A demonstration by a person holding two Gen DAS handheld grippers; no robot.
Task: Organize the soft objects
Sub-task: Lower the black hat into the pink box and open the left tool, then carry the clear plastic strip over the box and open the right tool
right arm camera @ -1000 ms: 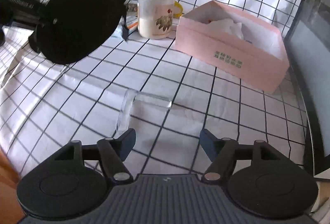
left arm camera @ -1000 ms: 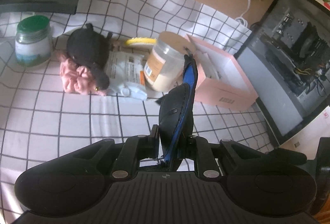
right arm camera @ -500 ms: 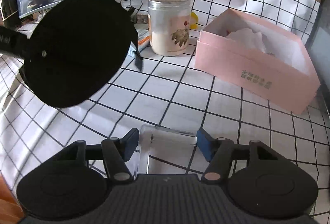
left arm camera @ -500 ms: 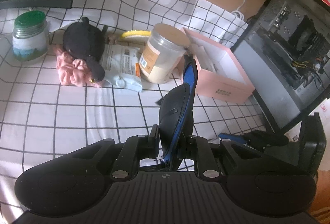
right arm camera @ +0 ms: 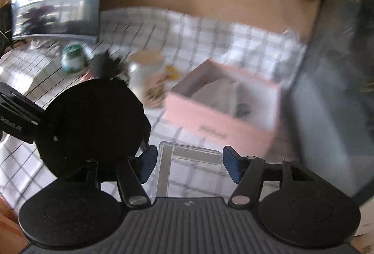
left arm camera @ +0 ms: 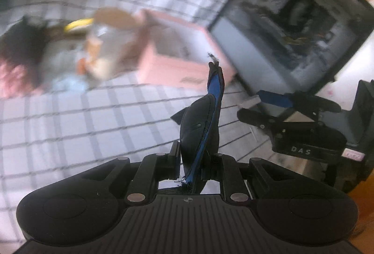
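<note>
My left gripper (left arm camera: pixel 194 160) is shut on a black soft pad with a blue edge (left arm camera: pixel 198 123), which stands upright between its fingers above the checked tablecloth. The right wrist view shows this pad (right arm camera: pixel 93 123) as a dark disc at the left. My right gripper (right arm camera: pixel 188 161) is shut on a clear plastic box (right arm camera: pixel 189 153), both blue pads against its sides, and holds it above the cloth. An open pink box (right arm camera: pixel 219 127) with white paper inside sits just beyond. The right gripper (left arm camera: pixel 264 109) also shows at the right of the left wrist view.
A lidded jar (right arm camera: pixel 147 74), a black plush (right arm camera: pixel 102 62), a pink scrunchie (left arm camera: pixel 14 76) and a green-lidded jar (right arm camera: pixel 72 60) sit at the back left. A computer case (left arm camera: pixel 292 32) stands right of the pink box (left arm camera: pixel 177 67). A monitor (right arm camera: pixel 53 1) is at the far left.
My right gripper closed on the clear box and lifted it off the cloth. My left gripper swung to the right with the pad. Both views are now blurred by motion.
</note>
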